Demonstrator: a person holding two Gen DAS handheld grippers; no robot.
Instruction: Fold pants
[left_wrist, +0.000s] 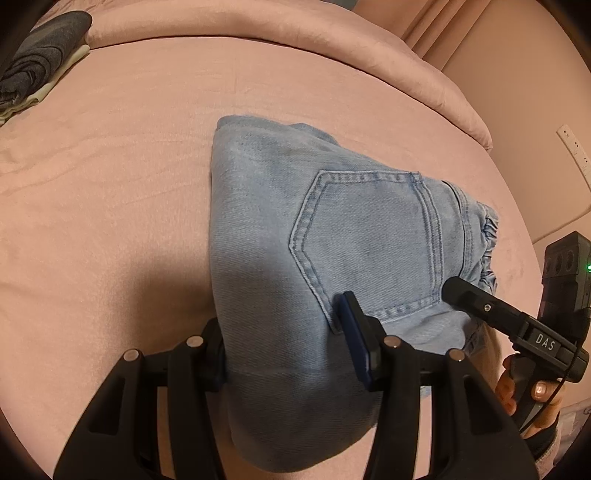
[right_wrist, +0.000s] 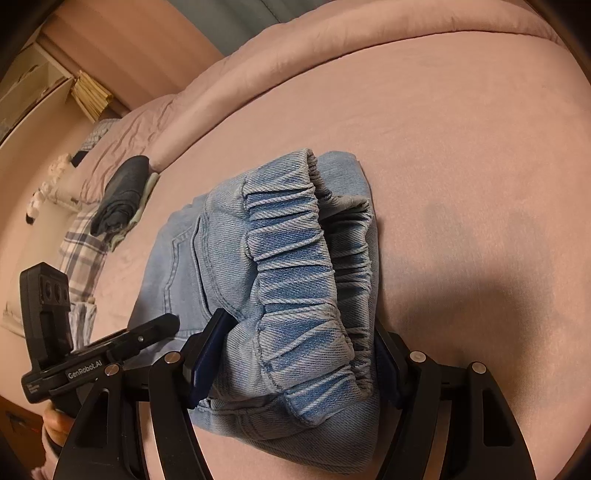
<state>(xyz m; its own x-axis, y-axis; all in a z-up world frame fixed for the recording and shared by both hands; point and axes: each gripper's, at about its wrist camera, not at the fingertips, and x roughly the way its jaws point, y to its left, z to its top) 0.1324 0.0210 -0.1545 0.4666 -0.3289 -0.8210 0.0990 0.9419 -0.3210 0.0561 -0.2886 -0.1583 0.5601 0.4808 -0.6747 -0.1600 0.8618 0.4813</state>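
Note:
Light-blue denim pants (left_wrist: 332, 221) lie folded into a thick bundle on the pink bed sheet (left_wrist: 110, 184), back pocket facing up. My left gripper (left_wrist: 286, 347) straddles the near folded end, both blue pads pressed into the denim. My right gripper (right_wrist: 295, 358) clamps the gathered elastic waistband (right_wrist: 295, 266) at the other end of the bundle, a pad against each side. One finger of the right gripper (left_wrist: 476, 302) shows at the left wrist view's right edge, held by a hand (left_wrist: 535, 395). A finger of the left gripper (right_wrist: 147, 332) shows in the right wrist view.
A stack of folded dark grey clothes (left_wrist: 40, 55) sits at the bed's far corner, seen also as the dark stack (right_wrist: 122, 192). A rolled pink duvet (left_wrist: 295, 33) runs along the back. A plaid cloth (right_wrist: 81, 243) lies beside the stack. A wall socket strip (left_wrist: 574, 147) is at right.

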